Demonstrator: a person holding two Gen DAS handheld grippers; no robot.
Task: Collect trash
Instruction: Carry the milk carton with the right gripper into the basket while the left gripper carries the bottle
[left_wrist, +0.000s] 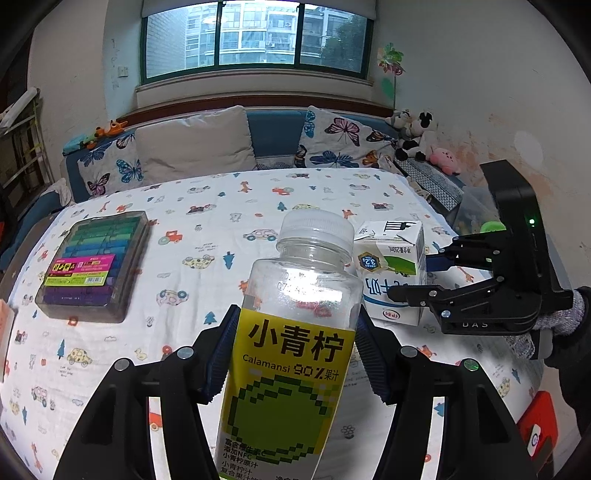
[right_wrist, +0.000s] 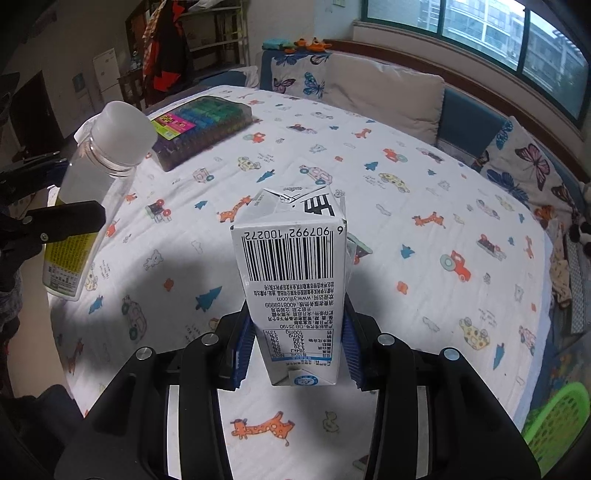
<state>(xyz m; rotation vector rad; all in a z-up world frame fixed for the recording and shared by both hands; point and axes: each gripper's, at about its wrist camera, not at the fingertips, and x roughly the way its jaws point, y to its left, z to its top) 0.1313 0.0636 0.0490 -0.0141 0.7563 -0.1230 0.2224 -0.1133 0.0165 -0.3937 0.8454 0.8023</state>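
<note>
Blue ribbed pads of the left tongs are pinching the clear juice bottle across its yellow-green label, cap tilted up and away, the whole bottle lifted off the cloth. Over on the right, the right tongs are squeezed onto the white milk carton, barcode face towards the camera, folded top pointing far; it too hangs clear of the surface. From the left wrist view the carton sits just right of the bottle, close by but not touching it.

Below both, the worktop wears a white cloth printed with cars and giraffes, and most of it lies open: wide bare room in the middle and near side. Only a clear plastic case of coloured blocks occupies the far-left stretch, well apart from both tongs. Beyond the far edge runs a blue sofa with a beige cushion and butterfly cushions. Off the right edge, low down, a green slotted basket peeks in.
</note>
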